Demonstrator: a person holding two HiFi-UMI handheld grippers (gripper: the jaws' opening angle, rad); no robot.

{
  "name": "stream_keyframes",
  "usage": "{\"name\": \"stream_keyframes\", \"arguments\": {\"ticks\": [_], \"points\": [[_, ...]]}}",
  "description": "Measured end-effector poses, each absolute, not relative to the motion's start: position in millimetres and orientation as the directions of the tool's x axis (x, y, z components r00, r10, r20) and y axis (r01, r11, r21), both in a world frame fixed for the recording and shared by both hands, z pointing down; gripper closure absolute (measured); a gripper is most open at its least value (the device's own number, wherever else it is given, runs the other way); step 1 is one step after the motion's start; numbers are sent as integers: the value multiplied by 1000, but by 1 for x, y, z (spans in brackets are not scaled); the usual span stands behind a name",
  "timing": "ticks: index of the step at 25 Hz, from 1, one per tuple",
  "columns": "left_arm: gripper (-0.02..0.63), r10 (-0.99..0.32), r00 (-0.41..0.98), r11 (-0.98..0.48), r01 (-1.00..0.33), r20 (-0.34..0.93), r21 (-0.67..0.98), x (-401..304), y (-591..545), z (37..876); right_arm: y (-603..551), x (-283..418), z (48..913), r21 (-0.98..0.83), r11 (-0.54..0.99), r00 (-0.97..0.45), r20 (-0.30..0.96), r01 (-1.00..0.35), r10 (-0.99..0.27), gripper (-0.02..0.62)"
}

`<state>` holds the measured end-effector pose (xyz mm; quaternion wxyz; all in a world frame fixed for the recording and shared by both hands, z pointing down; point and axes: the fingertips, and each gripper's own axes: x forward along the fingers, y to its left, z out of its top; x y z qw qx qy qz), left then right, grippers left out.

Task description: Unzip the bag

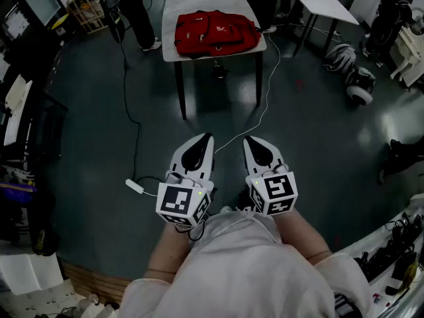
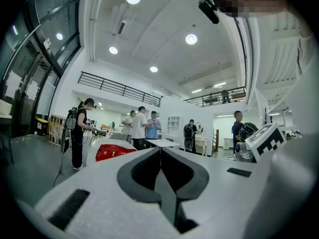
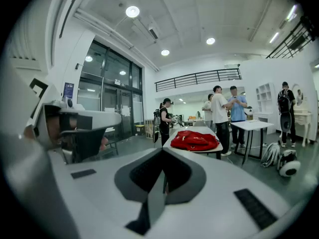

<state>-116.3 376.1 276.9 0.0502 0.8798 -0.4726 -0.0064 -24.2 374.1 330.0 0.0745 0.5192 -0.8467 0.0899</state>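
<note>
The left gripper (image 1: 207, 138) and the right gripper (image 1: 249, 140) are held side by side, each with its jaws pressed together tip to tip and nothing between them. The red bag (image 1: 215, 33) lies flat on the counter (image 1: 199, 2), well ahead of both jaws; its zip is too small to make out. A cable (image 1: 136, 121) trails over the floor between the jaws and the counter and could catch a foot on the approach. The bag looks loose near the counter's closer edge, so a one-sided tug on the zip would likely drag it off. Jaws left together would only nudge the pull.
</note>
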Motion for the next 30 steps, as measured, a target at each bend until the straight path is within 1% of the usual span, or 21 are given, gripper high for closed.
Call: {"name": "stream_keyframes", "arguments": {"ticks": [9,14,19,25,30], "points": [[584,-838,543,-537,-838,50,101,-123,368,283,365,-31,336,-86,455,-462,232,-886,-856,569],[584,-841,538,-529,-840,61,119,-124,364,292,358,-27,343,-128,425,-444,234,-896,-865,568],[584,-844,532,-520,-844,76,135,-122,349,298,343,-22,351,-136,426,-447,259,-895,-856,568],[584,-857,507,-492,-859,92,142,-117,303,306,293,-17,358,-152,454,-479,279,-878,-832,568],[584,-876,472,-459,-880,104,124,-109,245,309,231,-7,362,-169,490,-518,280,-855,-808,568]]}}
